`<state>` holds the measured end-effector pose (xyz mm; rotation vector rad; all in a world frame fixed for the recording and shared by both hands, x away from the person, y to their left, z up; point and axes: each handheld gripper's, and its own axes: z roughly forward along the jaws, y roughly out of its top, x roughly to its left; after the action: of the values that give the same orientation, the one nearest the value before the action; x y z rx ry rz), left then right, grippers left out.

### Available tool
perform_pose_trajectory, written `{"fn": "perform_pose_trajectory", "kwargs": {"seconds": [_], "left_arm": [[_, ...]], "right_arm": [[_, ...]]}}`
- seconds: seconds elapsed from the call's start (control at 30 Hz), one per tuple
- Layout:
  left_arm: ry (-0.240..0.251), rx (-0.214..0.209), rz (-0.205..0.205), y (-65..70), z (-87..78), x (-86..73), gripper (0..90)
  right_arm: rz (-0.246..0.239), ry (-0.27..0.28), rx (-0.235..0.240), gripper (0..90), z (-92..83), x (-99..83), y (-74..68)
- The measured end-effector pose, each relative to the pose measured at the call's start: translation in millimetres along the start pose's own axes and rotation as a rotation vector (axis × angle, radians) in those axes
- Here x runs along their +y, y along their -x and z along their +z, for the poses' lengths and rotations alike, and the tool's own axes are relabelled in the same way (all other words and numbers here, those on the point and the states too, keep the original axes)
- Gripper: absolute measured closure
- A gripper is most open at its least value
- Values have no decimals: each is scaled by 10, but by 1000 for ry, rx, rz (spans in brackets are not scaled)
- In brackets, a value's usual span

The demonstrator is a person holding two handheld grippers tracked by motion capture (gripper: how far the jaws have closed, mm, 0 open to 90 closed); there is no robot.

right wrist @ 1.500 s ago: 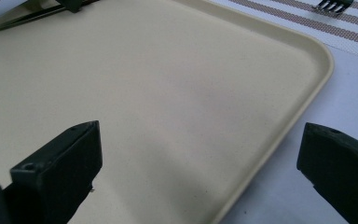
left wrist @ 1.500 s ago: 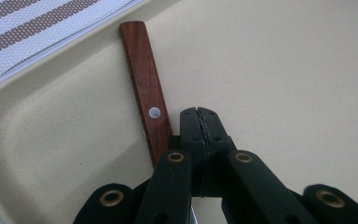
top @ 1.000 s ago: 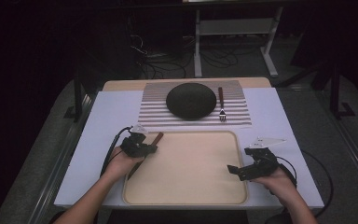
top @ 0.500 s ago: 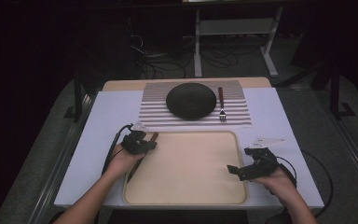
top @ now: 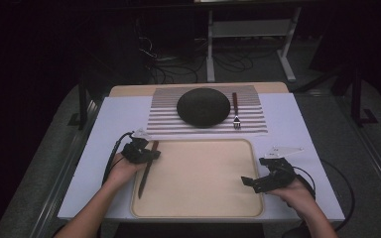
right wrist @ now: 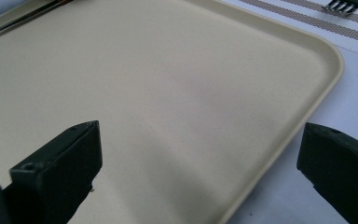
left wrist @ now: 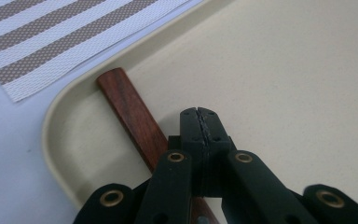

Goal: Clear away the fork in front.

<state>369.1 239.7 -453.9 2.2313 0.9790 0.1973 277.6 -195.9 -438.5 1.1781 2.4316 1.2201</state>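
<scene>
Lying on smooth beige tray (top: 203, 178): slim wood-handled knife (top: 146, 168).

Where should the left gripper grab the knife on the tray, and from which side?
Probably the wooden handle, from above. The knife lies flat along the left edge of the tray, handle end by the far-left corner, blade toward the person. The handle is the thicker part, so jaws could straddle its width. The rim crowds one side. The left gripper, jaws shut, sits over the handle.

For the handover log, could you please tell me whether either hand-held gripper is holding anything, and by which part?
Nothing is held: the left hand-held gripper is shut empty beside the wooden-handled knife; the right hand-held gripper is open.
</scene>
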Motion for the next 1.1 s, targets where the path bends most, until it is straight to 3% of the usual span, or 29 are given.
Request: {"fn": "perform_pose_trajectory", "kwargs": {"seconds": [0.5,0.73,0.83,1.03,1.1], "left_arm": [[-7,15,-29,-56,-97,-88,900],[16,-5,-32,-55,-125,-98,894],[41,-27,-22,-39,-165,-115,820],[73,-53,57,25,-290,-193,586],[102,-68,59,41,-352,-231,500]], "right_arm": [[4,15,3,0,-3,-3,-11],[10,15,9,0,-6,-5,-14],[12,16,12,0,-6,-6,-7],[18,15,14,0,-9,-6,-5],[18,17,10,0,-12,-6,-5]]}}
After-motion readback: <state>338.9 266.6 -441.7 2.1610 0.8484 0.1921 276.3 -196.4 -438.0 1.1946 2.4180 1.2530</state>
